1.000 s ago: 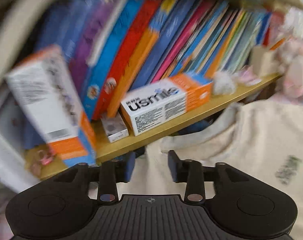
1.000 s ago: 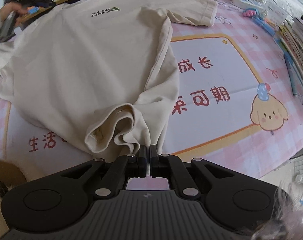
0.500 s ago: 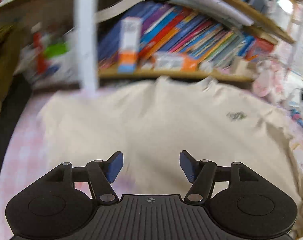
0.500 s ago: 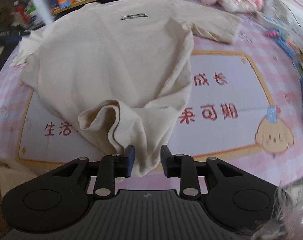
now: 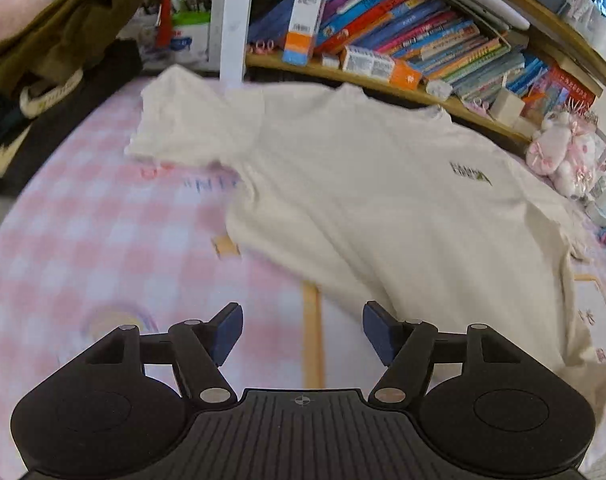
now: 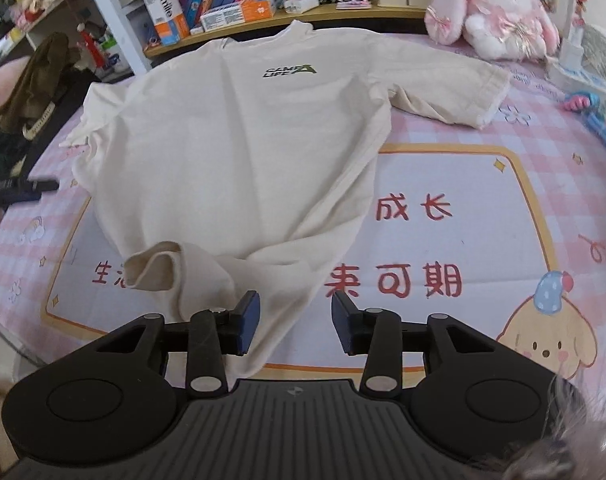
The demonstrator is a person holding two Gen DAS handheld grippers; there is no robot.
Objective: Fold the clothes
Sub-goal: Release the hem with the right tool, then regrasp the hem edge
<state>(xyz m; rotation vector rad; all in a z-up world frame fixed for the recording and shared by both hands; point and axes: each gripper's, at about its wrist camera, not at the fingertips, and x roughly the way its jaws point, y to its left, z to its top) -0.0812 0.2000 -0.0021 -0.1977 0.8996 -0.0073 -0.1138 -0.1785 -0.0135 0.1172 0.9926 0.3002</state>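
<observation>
A cream T-shirt (image 6: 239, 152) with a small dark chest logo lies face up on a pink checked mat (image 6: 463, 208). Its bottom hem is bunched and rumpled at the near edge. It also shows in the left wrist view (image 5: 375, 192). My right gripper (image 6: 295, 326) is open and empty, hovering just above the bunched hem, with cloth under its left finger. My left gripper (image 5: 301, 330) is open and empty over the mat, just short of the shirt's side edge.
A wooden shelf (image 5: 383, 84) with leaning books and boxes runs behind the shirt. A pink plush rabbit (image 6: 491, 12) sits at the back right. Dark clothes (image 6: 35, 80) are piled at the left. Pens (image 6: 599, 120) lie at the right edge.
My right gripper let go of the hem and opened wide; the hem dropped onto the mat. My left gripper pulled back from the shelf and collar to the shirt's side, opening wider.
</observation>
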